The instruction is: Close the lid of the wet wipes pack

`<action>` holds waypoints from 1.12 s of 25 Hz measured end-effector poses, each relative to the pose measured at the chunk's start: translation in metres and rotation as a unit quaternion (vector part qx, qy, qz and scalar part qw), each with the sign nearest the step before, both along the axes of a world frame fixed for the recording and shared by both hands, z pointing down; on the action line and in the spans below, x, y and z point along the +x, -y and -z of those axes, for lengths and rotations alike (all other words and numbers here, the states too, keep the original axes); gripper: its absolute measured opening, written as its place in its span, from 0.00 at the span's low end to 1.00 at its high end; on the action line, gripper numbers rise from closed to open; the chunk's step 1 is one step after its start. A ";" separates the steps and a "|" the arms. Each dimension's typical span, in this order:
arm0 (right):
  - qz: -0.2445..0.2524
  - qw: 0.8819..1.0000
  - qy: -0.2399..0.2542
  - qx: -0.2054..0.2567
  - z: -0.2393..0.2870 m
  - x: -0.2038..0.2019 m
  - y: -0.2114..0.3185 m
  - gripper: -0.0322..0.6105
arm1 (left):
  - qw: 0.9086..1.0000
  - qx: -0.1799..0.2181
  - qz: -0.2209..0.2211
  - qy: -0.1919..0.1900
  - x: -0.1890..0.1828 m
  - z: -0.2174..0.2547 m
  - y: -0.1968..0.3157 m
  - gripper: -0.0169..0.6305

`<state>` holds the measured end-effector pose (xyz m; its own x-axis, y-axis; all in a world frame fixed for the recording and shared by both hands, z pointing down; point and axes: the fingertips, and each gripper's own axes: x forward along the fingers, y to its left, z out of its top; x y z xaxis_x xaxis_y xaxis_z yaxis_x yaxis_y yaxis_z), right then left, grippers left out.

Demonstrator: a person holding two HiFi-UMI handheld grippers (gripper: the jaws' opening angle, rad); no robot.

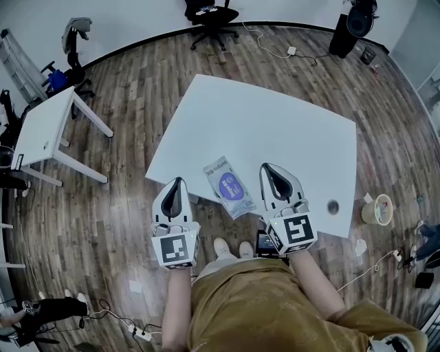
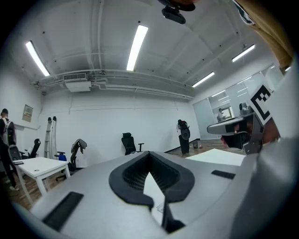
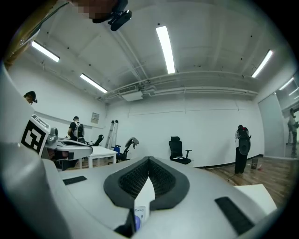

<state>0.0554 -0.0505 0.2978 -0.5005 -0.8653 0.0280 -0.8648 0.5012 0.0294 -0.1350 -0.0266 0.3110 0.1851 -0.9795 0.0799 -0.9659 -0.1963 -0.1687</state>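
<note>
The wet wipes pack (image 1: 229, 186) lies flat near the front edge of the white table (image 1: 275, 130); it is pale with a blue-purple oval lid in its middle. Whether that lid is up or down I cannot tell. My left gripper (image 1: 179, 181) hovers just left of the pack at the table's edge, its jaws shut on nothing. My right gripper (image 1: 267, 167) sits just right of the pack, also shut and empty. In the right gripper view a sliver of the printed pack (image 3: 138, 213) shows under the closed fingertips (image 3: 149, 159). The left gripper view shows closed jaws and white tabletop (image 2: 154, 186).
A small dark round thing (image 1: 333, 205) lies on the table to the right of my right gripper. A white side table (image 1: 45, 127) stands at the left, office chairs (image 1: 210, 17) at the back, and a pale bucket (image 1: 377, 208) and cables on the wooden floor.
</note>
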 end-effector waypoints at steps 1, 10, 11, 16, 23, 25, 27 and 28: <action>0.002 1.000 0.000 0.003 0.002 -0.002 0.000 0.06 | 1.000 0.002 -0.002 0.002 0.002 0.003 0.000 0.02; 0.008 1.000 -0.001 0.019 0.013 -0.005 0.004 0.06 | 0.999 0.032 0.011 -0.005 0.001 0.030 0.001 0.02; 0.008 1.000 -0.003 0.020 0.014 -0.005 0.004 0.06 | 0.999 0.029 0.014 0.001 -0.001 0.032 0.002 0.02; 0.011 1.000 -0.002 0.023 0.014 -0.001 0.006 0.06 | 0.999 0.023 0.027 0.001 -0.002 0.036 0.004 0.02; 0.018 1.000 -0.003 0.024 0.011 0.002 0.007 0.06 | 0.999 0.032 0.017 0.001 0.006 0.030 0.002 0.02; 0.019 0.999 -0.003 0.026 0.013 0.000 0.007 0.06 | 0.999 0.030 0.020 0.000 0.003 0.030 0.000 0.02; 0.020 0.999 -0.003 0.026 0.013 -0.001 0.007 0.06 | 0.999 0.028 0.023 -0.001 0.002 0.029 -0.001 0.02; 0.021 0.999 -0.003 0.025 0.013 0.000 0.006 0.06 | 0.999 0.027 0.023 -0.001 0.002 0.029 -0.001 0.02</action>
<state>0.0552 -0.0569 0.2849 -0.5357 -0.8443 -0.0117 -0.8432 0.5341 0.0612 -0.1329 -0.0251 0.2823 0.1393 -0.9899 0.0263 -0.9741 -0.1418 -0.1762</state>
